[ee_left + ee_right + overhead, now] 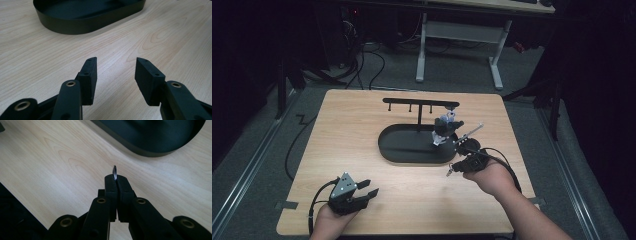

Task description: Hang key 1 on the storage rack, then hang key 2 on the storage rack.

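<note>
Steel thin key ring [114, 173] pinched in right tongs [116, 178] beside black oval tray [150, 137]; left tongs [116, 65] wide, over wooden worktop [162, 37].

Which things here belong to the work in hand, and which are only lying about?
In use:
right gripper, shut on a small metal ring
black hook stand with oval tray

Idle:
left gripper, open
wooden table

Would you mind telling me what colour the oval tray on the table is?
The oval tray is black all over; the high view shows it best.
</note>
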`<state>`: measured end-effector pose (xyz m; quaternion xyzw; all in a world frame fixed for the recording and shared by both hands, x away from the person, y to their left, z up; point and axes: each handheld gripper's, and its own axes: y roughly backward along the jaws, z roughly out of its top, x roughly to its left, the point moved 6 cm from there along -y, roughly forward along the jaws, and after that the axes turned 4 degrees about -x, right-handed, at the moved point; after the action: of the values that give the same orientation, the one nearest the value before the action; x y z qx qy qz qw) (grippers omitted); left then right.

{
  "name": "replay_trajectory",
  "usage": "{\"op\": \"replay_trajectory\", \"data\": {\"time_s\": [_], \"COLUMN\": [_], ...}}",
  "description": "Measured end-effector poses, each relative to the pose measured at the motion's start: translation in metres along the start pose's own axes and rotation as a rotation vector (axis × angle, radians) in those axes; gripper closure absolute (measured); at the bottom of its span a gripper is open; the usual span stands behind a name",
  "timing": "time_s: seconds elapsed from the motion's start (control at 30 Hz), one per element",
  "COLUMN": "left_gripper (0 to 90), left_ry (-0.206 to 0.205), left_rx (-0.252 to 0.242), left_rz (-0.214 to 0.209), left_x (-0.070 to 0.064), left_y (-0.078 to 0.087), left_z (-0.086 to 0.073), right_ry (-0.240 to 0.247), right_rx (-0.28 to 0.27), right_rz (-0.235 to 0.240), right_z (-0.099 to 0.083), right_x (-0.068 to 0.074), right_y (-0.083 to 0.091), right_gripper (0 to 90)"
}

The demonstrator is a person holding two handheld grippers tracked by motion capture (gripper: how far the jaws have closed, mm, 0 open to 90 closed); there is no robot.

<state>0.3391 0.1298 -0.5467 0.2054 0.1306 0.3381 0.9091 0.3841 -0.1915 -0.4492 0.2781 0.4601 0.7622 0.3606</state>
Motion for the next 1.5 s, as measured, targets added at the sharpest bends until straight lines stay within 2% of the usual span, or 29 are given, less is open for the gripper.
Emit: {"op": "replay_trajectory", "data": {"time_s": [0.27,0.5,0.53,0.57,0.7,1.03,1.07,1.13,1.33,1.5], "left_gripper": [52.9,52.9,52.8,52.8,52.8,52.8,52.8,52.8,52.8,52.9], "left_ry": [-0.006,-0.006,-0.006,-0.006,-0.005,-0.010,-0.008,-0.005,-0.006,-0.006], "left_rx": [0.003,0.000,0.000,0.000,-0.001,0.001,-0.001,-0.003,-0.001,-0.001], "left_rz": [-0.005,-0.005,-0.006,-0.007,-0.008,-0.009,-0.006,-0.005,-0.004,-0.004], "left_x": [-0.002,-0.002,-0.002,-0.002,-0.002,-0.003,-0.003,-0.003,-0.003,-0.004], "left_y": [-0.001,-0.001,-0.001,-0.001,0.000,0.001,0.002,0.002,0.003,0.003], "left_z": [0.001,0.001,0.001,0.000,0.001,0.000,0.000,0.000,-0.001,-0.001], "right_ry": [0.026,0.046,0.028,0.048,0.051,0.033,0.049,0.051,0.026,0.047], "right_rx": [0.033,0.027,0.030,0.030,0.025,0.020,0.011,0.008,0.025,0.023], "right_rz": [-0.018,-0.023,-0.025,-0.025,-0.029,-0.043,-0.041,-0.042,-0.030,-0.027], "right_z": [0.021,0.041,0.043,0.046,0.057,0.086,0.092,0.095,0.110,0.120], "right_x": [-0.001,-0.002,0.000,-0.002,-0.004,-0.010,-0.013,-0.014,-0.018,-0.018], "right_y": [0.012,0.022,0.023,0.024,0.027,0.028,0.027,0.026,0.022,0.022], "right_gripper": [89.3,89.2,89.3,89.3,89.3,89.3,89.3,89.3,89.3,89.3]}}
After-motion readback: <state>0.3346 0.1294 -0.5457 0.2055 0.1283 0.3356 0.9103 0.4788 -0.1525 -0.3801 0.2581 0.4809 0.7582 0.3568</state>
